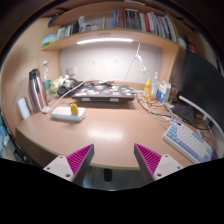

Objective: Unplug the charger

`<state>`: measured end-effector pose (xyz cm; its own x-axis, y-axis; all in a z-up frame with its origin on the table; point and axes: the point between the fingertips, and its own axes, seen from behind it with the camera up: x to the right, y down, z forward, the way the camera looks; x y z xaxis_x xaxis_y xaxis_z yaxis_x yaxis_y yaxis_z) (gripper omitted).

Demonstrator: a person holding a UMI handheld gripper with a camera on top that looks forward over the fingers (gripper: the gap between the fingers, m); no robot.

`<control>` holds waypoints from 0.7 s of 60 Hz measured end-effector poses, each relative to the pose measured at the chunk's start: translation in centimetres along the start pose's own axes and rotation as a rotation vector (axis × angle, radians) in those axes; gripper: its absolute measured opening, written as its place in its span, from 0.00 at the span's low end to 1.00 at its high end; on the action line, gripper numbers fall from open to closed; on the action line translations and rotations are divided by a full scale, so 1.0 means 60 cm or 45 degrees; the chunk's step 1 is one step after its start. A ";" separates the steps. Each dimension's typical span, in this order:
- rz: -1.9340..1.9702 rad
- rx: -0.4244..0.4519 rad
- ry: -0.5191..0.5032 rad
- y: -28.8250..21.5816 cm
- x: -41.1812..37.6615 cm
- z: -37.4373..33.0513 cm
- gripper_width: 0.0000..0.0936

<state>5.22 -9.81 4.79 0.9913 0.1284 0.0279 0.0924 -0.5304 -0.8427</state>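
A white power strip lies on the wooden desk, beyond my fingers and to their left. A yellow-orange charger plug stands upright in it. My gripper is open and empty, well short of the strip, with a wide gap between the pink pads. Bare desk shows between the fingers.
Metal flasks stand behind the strip at the left. A laptop sits at the back centre, bottles to its right. A keyboard and a dark monitor are at the right, with cables near them. A shelf of books hangs above.
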 end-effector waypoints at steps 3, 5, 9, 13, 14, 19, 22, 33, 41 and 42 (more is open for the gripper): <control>0.020 0.023 0.019 -0.016 0.001 0.005 0.95; 0.030 0.035 0.022 -0.023 0.000 0.007 0.95; 0.037 0.057 0.002 -0.033 -0.009 0.013 0.94; 0.032 0.064 -0.013 -0.043 -0.024 0.023 0.94; 0.030 0.063 -0.017 -0.048 -0.029 0.026 0.93; 0.019 0.066 -0.058 -0.056 -0.062 0.047 0.93; 0.013 0.066 -0.092 -0.064 -0.088 0.063 0.93; 0.004 0.137 -0.168 -0.118 -0.187 0.152 0.93; 0.036 0.161 -0.147 -0.158 -0.233 0.226 0.93; 0.041 0.162 -0.142 -0.162 -0.237 0.233 0.93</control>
<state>-11.08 5.23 5.05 0.9764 0.2090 -0.0545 0.0408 -0.4263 -0.9036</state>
